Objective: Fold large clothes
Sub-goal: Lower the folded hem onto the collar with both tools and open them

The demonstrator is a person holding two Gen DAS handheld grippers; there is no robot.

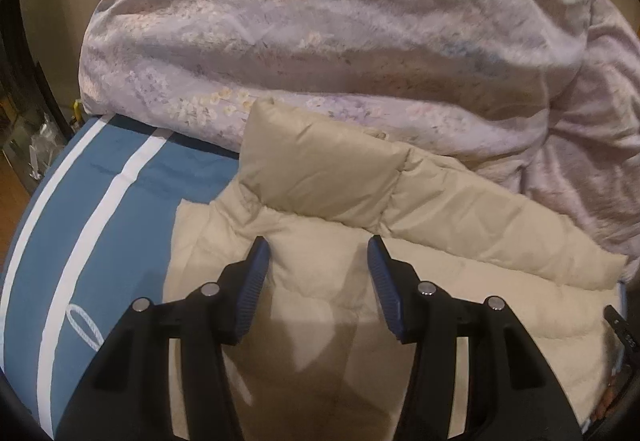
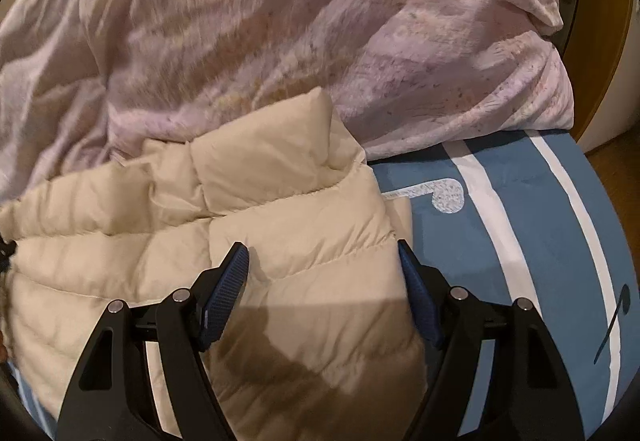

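Observation:
A cream quilted puffer jacket [image 1: 320,201] lies on a blue bed sheet [image 1: 120,209]. Its stand-up collar is at the far end and one sleeve lies across to the right. My left gripper [image 1: 318,253] is open, its jaws wide apart above the jacket just below the collar, holding nothing. In the right wrist view the same jacket [image 2: 200,241] fills the lower left. My right gripper [image 2: 324,257] is open over the jacket's right edge, its right finger near where the jacket meets the sheet [image 2: 500,221].
A bulky pale purple floral duvet [image 1: 340,21] is piled right behind the jacket; it also shows in the right wrist view [image 2: 280,21]. The sheet has white stripes [image 1: 112,193]. The bed's edges drop to wooden floor at left [image 1: 12,193] and right [image 2: 616,161].

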